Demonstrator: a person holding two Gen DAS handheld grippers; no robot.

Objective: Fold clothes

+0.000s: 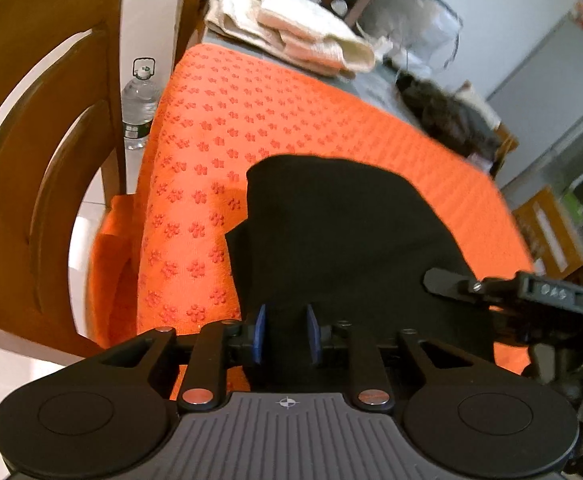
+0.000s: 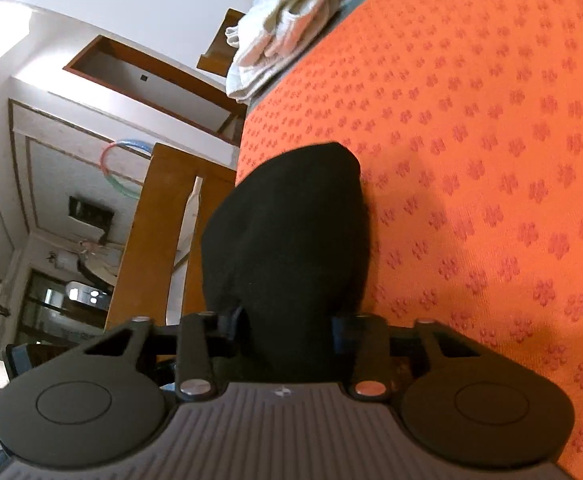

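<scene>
A black garment (image 1: 331,216) lies on an orange floral-patterned cloth (image 1: 219,128) that covers the table. My left gripper (image 1: 287,336) is at the garment's near edge, its blue pads (image 1: 260,332) a small gap apart with black fabric between them. My right gripper (image 2: 287,328) has black garment (image 2: 287,232) bunched between its fingers and over them, so the pads are mostly hidden. The other gripper shows at the right edge of the left wrist view (image 1: 531,292).
Folded cream and pink towels (image 1: 291,36) lie at the table's far end, also in the right wrist view (image 2: 283,32). A dark crumpled cloth (image 1: 447,116) lies far right. A wooden chair (image 1: 39,120) stands left, a water bottle (image 1: 139,108) on the floor behind it.
</scene>
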